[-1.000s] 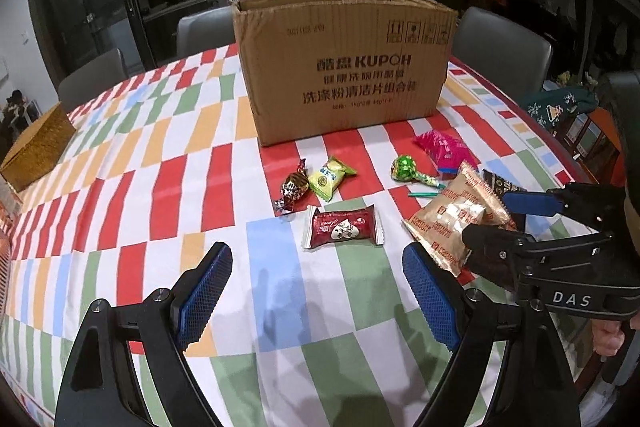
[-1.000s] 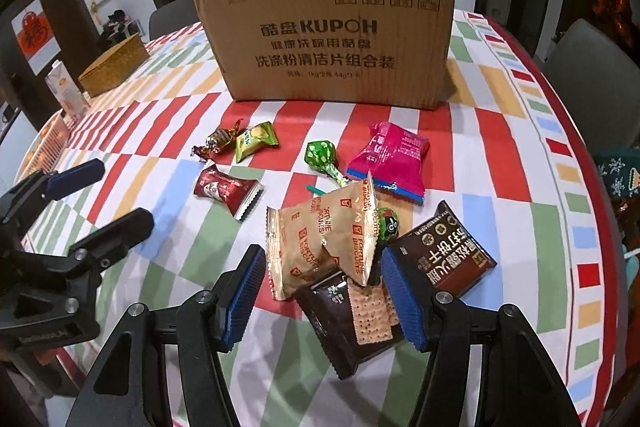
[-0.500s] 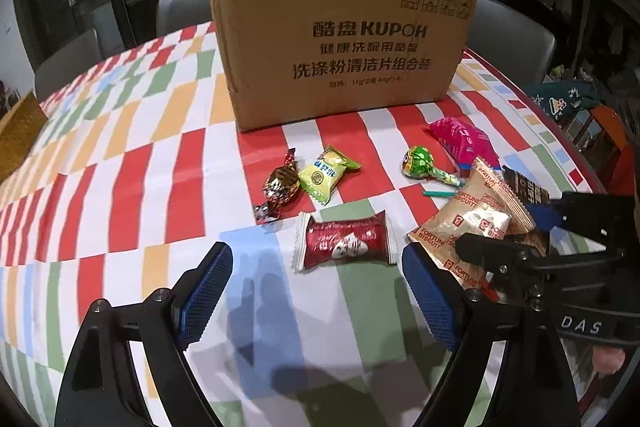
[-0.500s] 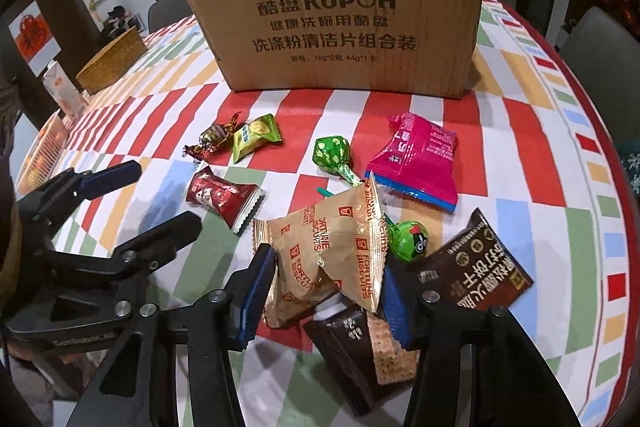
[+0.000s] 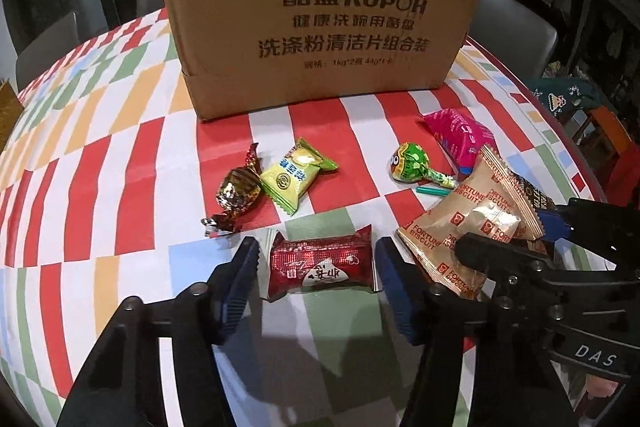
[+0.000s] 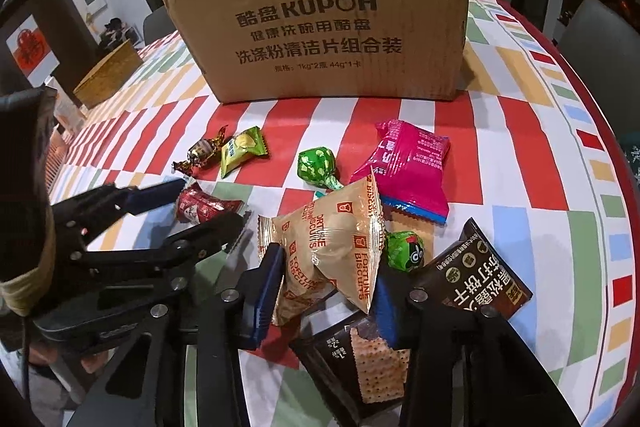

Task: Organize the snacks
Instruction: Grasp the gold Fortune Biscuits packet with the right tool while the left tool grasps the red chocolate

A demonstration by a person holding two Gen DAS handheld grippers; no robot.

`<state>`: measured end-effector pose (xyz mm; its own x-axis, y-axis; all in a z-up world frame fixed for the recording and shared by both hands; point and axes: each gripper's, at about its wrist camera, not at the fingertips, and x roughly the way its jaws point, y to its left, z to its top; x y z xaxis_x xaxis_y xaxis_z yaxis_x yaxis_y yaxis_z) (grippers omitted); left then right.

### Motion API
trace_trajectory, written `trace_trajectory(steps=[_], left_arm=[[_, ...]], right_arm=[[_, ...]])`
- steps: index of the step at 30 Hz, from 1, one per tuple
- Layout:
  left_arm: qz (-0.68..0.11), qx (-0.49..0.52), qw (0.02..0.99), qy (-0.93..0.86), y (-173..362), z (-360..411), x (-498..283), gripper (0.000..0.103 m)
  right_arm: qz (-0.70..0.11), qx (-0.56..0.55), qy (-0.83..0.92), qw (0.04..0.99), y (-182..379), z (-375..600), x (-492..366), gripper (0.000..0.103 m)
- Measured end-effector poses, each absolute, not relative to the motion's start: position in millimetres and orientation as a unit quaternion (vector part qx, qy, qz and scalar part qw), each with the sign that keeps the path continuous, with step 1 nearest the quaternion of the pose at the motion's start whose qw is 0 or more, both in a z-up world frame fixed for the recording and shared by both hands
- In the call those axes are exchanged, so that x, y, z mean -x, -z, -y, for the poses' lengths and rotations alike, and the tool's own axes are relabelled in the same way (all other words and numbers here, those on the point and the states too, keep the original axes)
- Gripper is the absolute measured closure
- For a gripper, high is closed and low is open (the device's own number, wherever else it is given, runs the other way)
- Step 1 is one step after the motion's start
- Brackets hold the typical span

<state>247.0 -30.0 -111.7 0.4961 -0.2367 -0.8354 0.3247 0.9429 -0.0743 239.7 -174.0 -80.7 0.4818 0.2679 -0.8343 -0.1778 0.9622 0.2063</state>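
Two tools are seen low over a desk (image 5: 120,155) covered by a checked cloth, in front of a cardboard box (image 5: 320,15) printed KUPOH. The left tool (image 5: 316,269) has just been closing around a red candy packet (image 5: 322,264), which lies flat between the blue pads; whether the pads press it cannot be told. The right tool (image 6: 326,285) has just been closing too, and a tan Fortune Biscuits packet (image 6: 332,247) is clenched between its pads. A dark cracker packet (image 6: 360,359) lies beneath it. Nearer the box are found a foil-wrapped candy (image 5: 236,193), a green candy packet (image 5: 296,175), a green lollipop (image 5: 414,167) and a pink packet (image 5: 460,141).
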Motion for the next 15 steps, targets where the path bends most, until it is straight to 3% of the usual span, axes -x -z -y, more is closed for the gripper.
trace_trajectory(steps=[4, 15], left_arm=[[-0.479, -0.041, 0.861, 0.168, 112, 30, -246, 0.056], [-0.461, -0.02, 0.873, 0.159, 93, 22, -228, 0.057]], right_arm=[[-0.488, -0.046, -0.127, 0.862, 80, 175, -239, 0.062], [-0.475, -0.047, -0.131, 0.869, 72, 177, -231, 0.067]])
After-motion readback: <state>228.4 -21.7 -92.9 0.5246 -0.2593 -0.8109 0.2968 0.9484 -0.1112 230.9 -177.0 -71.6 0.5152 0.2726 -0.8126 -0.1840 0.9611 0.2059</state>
